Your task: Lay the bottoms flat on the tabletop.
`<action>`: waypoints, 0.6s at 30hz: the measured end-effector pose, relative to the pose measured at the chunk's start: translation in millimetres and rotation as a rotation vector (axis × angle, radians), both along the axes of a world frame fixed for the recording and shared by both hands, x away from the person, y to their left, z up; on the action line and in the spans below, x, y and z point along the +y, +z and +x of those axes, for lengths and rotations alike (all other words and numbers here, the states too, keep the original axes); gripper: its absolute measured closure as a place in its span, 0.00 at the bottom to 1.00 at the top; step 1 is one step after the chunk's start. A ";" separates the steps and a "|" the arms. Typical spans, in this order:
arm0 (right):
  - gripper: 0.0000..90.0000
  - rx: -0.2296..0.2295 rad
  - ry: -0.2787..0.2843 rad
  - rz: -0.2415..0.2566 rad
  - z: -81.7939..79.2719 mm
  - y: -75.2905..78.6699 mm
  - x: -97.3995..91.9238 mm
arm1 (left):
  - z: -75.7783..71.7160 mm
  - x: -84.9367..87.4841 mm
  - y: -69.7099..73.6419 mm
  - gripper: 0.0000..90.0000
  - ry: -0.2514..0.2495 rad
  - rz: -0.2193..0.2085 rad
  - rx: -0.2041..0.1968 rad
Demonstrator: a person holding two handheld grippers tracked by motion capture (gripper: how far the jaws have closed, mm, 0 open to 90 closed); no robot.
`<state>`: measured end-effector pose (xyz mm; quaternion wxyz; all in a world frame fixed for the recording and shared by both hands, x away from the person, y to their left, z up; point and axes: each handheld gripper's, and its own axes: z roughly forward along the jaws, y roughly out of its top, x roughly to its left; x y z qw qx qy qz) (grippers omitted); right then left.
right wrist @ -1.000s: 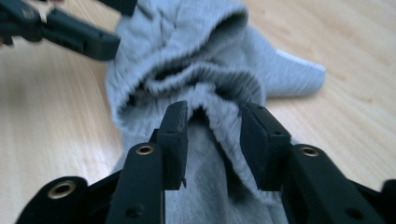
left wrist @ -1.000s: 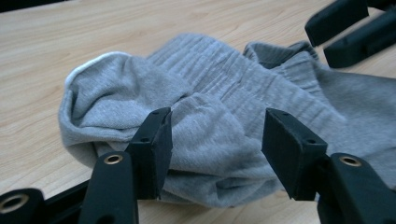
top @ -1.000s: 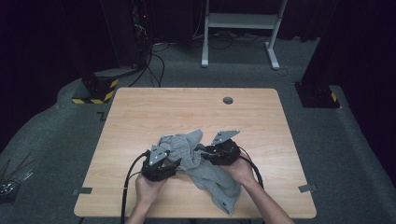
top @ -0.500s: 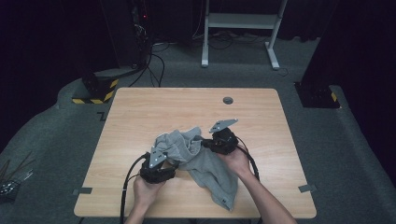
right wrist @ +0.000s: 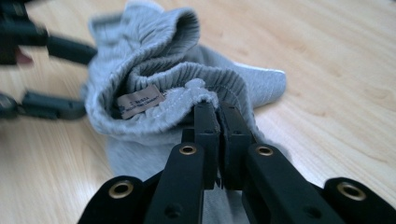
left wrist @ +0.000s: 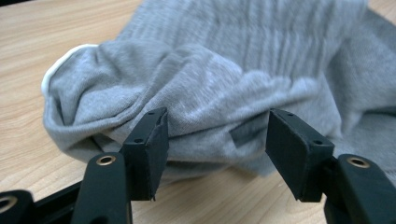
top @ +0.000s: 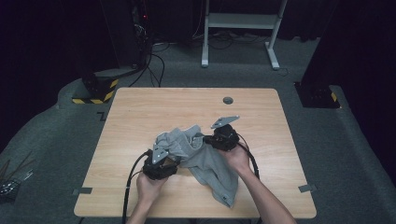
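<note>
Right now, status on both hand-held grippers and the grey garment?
Right hand-held gripper shut on grey garment waistband. Left hand-held gripper open, jaws astride a fold, not pinching. Garment bunched on table. Nothing in the way.

Both forearms enter from the bottom edge of the high view, lower centre. The left hand (top: 148, 186) holds the left gripper (top: 161, 163) at centre-left; its jaws stand apart, pads not pressing, having just opened a little further. The right hand (top: 237, 158) holds the right gripper (top: 208, 140) right of centre, jaws pointing toward frame left, closed tight after just closing, pinching a fold of grey cloth (right wrist: 201, 91).
</note>
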<state>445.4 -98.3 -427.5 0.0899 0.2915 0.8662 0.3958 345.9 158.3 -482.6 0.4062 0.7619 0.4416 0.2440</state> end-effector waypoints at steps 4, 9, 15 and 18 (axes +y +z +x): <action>0.89 0.033 -0.111 -0.039 17.8 -9.8 -10.9 | 3.3 -0.8 -1.0 0.43 0.009 -0.001 0.008; 0.75 0.069 -0.178 -0.045 21.4 -25.6 -19.9 | 6.8 -5.9 -4.7 0.43 0.003 0.013 0.021; 0.67 -0.036 -0.048 -0.086 -21.5 -32.9 -10.2 | 19.0 -11.1 -9.2 0.45 0.024 0.016 0.039; 0.65 -0.014 -0.052 -0.131 -21.1 -47.1 -3.8 | 26.1 -16.2 -8.5 0.52 0.024 0.046 0.052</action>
